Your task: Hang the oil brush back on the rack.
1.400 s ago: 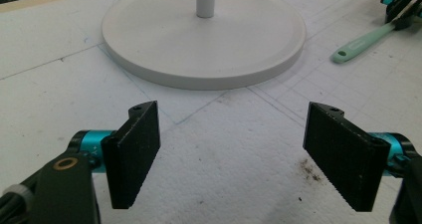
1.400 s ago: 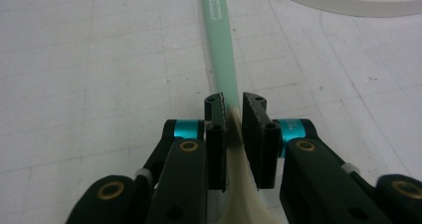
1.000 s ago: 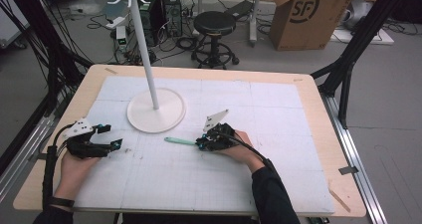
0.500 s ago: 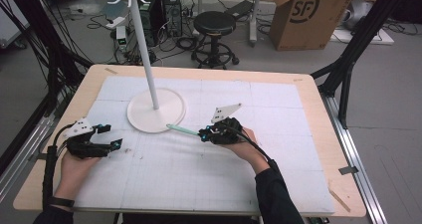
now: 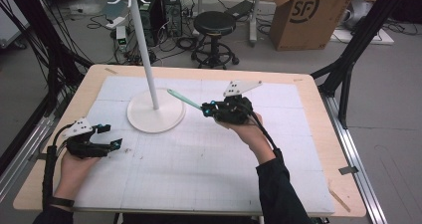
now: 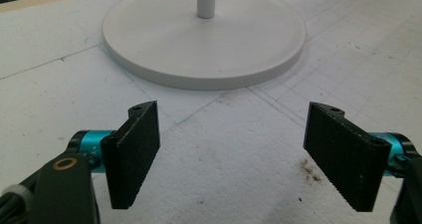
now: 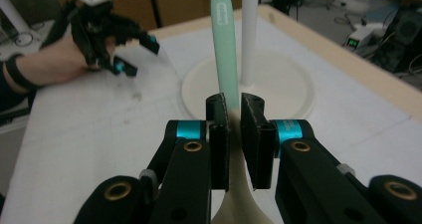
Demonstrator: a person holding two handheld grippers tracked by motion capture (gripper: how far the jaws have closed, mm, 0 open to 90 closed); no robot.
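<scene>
Resting low at the near left of the counter [image 5: 308, 149], the left gripper [image 5: 102, 145] has its jaws spread wide and empty. Farther in and right of centre, the right gripper [image 5: 208, 108] is clamped on a mint-green spoon [image 5: 183, 99], handle angled up toward the pole of the white hook stand [image 5: 149, 59], above its round base.

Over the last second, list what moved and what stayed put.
The right gripper, shut on the green-handled utensil, lifted it off the mat and carried it up and away, toward the white stand. The left gripper stayed open and resting at the left; the stand did not move.
</scene>
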